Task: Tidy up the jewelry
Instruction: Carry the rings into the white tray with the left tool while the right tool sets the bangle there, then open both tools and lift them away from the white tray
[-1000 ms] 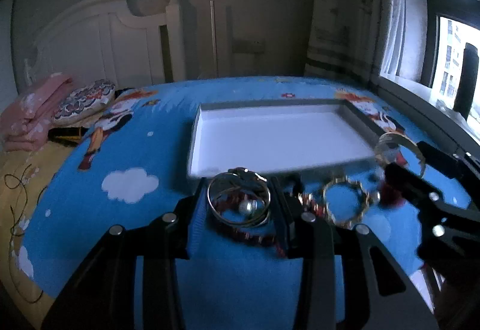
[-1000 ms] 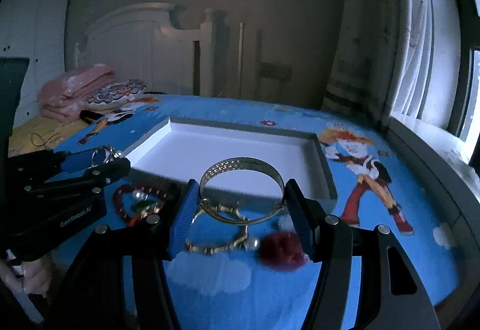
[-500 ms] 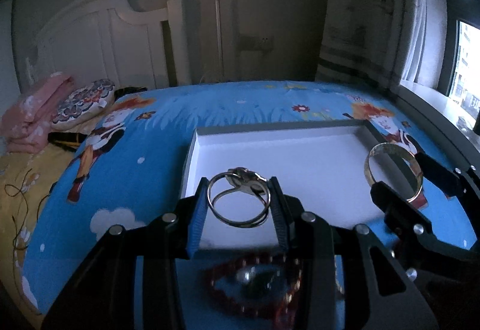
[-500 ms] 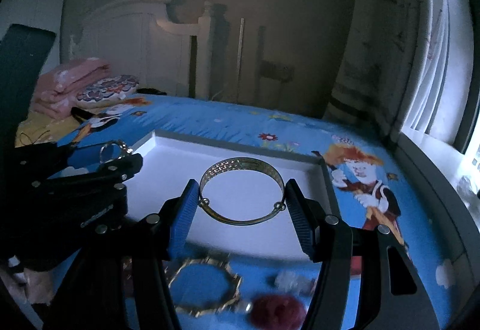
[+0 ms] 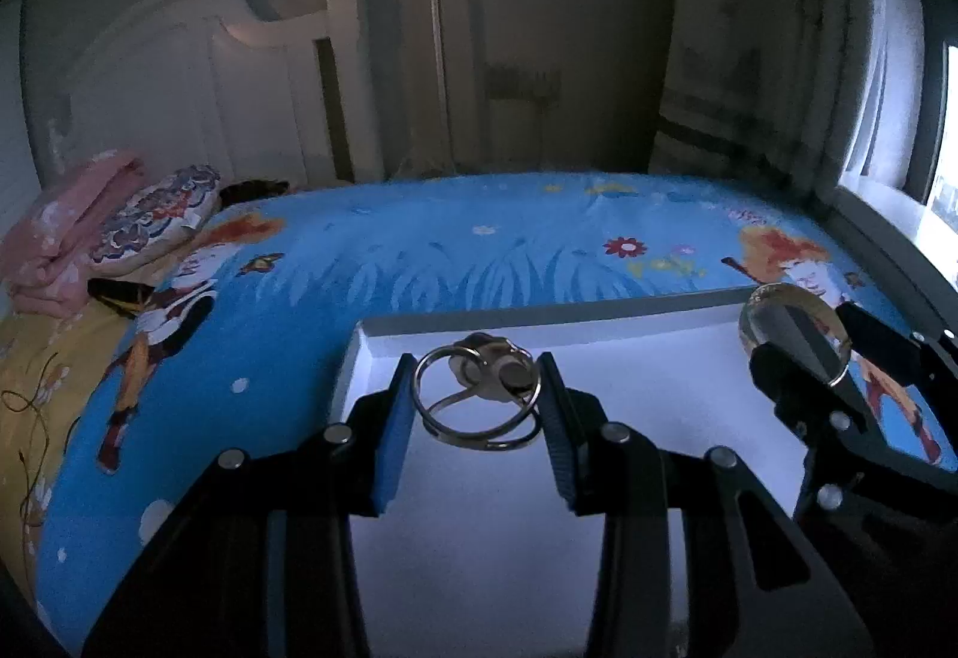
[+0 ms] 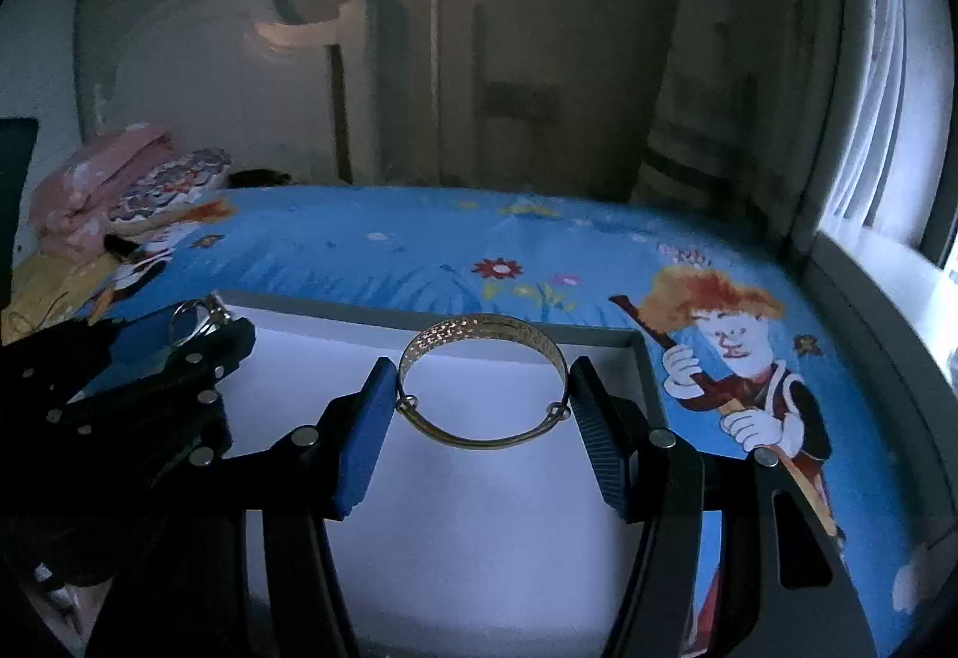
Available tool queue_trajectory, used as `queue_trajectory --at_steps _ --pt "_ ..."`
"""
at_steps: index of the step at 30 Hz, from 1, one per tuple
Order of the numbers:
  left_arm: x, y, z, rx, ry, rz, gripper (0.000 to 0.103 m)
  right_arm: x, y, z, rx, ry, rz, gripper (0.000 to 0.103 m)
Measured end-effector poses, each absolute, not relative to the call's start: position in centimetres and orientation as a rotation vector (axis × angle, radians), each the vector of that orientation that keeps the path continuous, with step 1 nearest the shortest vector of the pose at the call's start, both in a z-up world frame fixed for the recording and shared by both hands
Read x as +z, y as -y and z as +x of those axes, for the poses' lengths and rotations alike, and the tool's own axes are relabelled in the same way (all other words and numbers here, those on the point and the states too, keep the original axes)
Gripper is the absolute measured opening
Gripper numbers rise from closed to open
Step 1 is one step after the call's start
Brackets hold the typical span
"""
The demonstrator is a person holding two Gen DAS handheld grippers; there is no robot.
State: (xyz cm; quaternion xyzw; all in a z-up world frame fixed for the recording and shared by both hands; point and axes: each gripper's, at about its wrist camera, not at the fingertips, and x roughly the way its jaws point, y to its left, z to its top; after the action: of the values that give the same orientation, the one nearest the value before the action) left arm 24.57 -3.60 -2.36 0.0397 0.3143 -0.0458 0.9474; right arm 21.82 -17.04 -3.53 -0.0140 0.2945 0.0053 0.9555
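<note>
Two tools, each loaded, over the tray

Left tool point(image 5: 477, 406): blue pads closed onto a silver double ring point(image 5: 479, 397), held above the white tray point(image 5: 539, 320), near its far-left corner.
Right tool point(image 6: 482, 412): pads pinch a gold bangle point(image 6: 482, 379) by its sides, above the tray near its far-right corner.
Tray sits on a bed point(image 5: 419, 251) with a blue cartoon sheet. Pink folded cloth point(image 5: 54, 233) lies well left of the tray.

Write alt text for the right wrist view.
The right gripper holds a gold bangle between its blue pads above a white tray on a blue cartoon bedspread. At left, the left gripper holds a silver ring over the same tray.
</note>
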Motion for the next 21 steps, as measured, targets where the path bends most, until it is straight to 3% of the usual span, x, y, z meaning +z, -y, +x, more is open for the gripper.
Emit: queue_trajectory --at_steps 6,8,12,21 --pt "-3.2 4.1 27.4 -0.078 -0.677 0.084 0.039 -3.6 17.5 23.7 -0.008 -0.623 -0.014 0.058" --pt "-3.3 4.2 27.9 -0.073 -0.68 0.097 0.04 -4.0 17.8 24.4 0.004 -0.656 0.011 0.064" --pt "-3.1 4.0 28.4 -0.068 -0.688 0.086 0.065 -3.6 17.9 23.9 -0.002 -0.633 0.011 0.066" --pt "-2.3 3.0 26.2 -0.057 -0.671 0.074 0.07 -2.1 18.2 20.2 0.011 -0.586 -0.003 0.066"
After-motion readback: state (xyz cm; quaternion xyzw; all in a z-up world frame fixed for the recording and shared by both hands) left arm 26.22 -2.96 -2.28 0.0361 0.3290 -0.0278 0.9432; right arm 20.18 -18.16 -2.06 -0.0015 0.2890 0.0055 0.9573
